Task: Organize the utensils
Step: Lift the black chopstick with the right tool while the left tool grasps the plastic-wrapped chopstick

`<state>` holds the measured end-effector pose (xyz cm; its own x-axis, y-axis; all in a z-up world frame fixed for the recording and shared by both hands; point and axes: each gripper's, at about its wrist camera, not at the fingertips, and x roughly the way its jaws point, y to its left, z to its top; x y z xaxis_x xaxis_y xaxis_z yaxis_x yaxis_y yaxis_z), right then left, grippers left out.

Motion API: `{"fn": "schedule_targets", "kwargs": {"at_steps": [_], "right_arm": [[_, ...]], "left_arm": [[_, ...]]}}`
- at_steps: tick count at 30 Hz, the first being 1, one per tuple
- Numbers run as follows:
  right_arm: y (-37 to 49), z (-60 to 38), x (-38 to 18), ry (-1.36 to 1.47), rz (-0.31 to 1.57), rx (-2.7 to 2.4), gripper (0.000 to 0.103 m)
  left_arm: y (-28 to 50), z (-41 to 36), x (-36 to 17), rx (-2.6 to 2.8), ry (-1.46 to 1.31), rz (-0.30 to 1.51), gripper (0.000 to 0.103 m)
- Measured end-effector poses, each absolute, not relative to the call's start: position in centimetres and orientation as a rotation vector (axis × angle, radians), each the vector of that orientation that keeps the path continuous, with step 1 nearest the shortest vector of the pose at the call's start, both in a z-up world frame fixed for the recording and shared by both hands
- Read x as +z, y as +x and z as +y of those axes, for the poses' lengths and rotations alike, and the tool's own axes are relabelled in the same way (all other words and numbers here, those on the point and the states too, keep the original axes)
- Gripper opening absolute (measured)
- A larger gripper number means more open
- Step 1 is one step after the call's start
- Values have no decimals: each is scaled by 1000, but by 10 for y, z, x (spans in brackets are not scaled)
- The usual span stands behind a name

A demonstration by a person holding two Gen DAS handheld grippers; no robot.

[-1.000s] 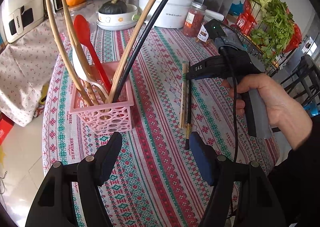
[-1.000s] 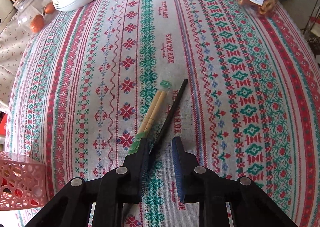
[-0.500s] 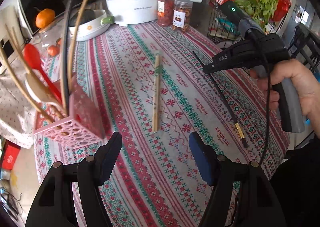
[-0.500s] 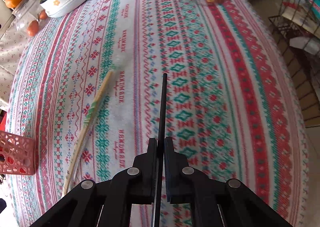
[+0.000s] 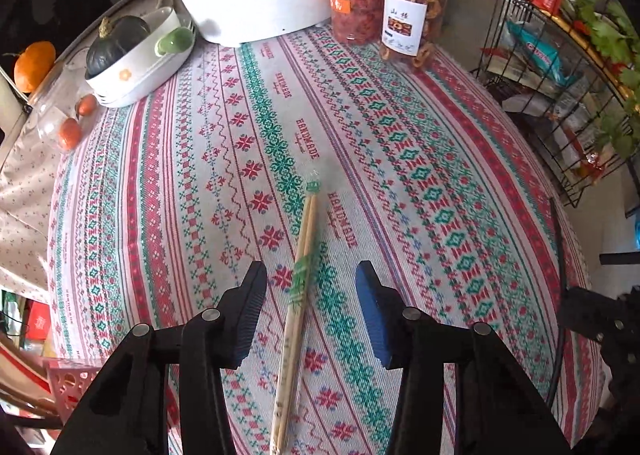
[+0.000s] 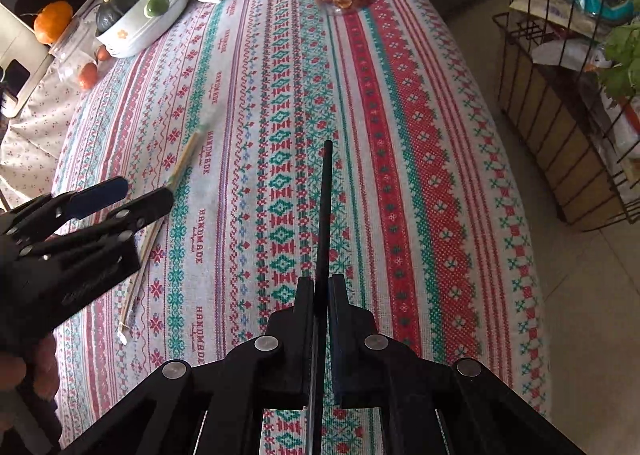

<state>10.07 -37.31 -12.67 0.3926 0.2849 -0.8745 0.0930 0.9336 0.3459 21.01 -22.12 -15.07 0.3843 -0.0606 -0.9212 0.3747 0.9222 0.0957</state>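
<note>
Right gripper (image 6: 321, 287) clamps black chopstick (image 6: 325, 207); left gripper (image 5: 311, 309) gapes over wrapped chopsticks (image 5: 298, 287).

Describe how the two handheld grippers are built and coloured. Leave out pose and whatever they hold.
Both are matte black plastic. The left gripper has two angular fingers joined by silver round pivot pins, with ribbed pads: one blue, the other dark. The right gripper has the same black linkage and silver pins. From the right view, faint embossed lettering marks the left body; it is unreadable. No sleeves show.

Pink basket (image 5: 66, 379) cut by left edge; wooden chopsticks (image 5: 298, 287) run off bottom edge.
</note>
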Motion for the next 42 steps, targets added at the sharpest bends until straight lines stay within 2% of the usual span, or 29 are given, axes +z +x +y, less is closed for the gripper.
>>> {"fn": "schedule_targets", "kwargs": {"at_steps": [5,7,8,9,10,12,17,27,34,42], "right_arm": [[99,-374,-123,367,1158,140,5],[99,-375,-124,374,1160,141,5],[98,-375,-123,375,1158,142,5],[98,-374,-123,376,1157,144,5],[98,-373,-122,376,1156,145,5],[98,-372,-121,374,1151,146,5],[95,-369,-113,373,1117,146,5],[74,-363,-76,368,980,157,5],[56,-347,-46,334,874,184,5],[42,-322,1,265,712,233,5]], "left_arm": [[230,-234,-172,-265,364,1195,48],[234,-234,-171,-262,337,1189,44],[236,-233,-170,-266,315,1195,41],[237,-233,-170,-280,290,1210,31],[237,-233,-171,-295,273,1229,16],[235,-237,-170,-285,294,1239,9],[205,-233,-150,-317,265,1173,9],[110,-187,-50,-461,207,891,9],[63,-141,-14,-516,139,743,9],[41,-70,20,-473,-32,540,9]]}}
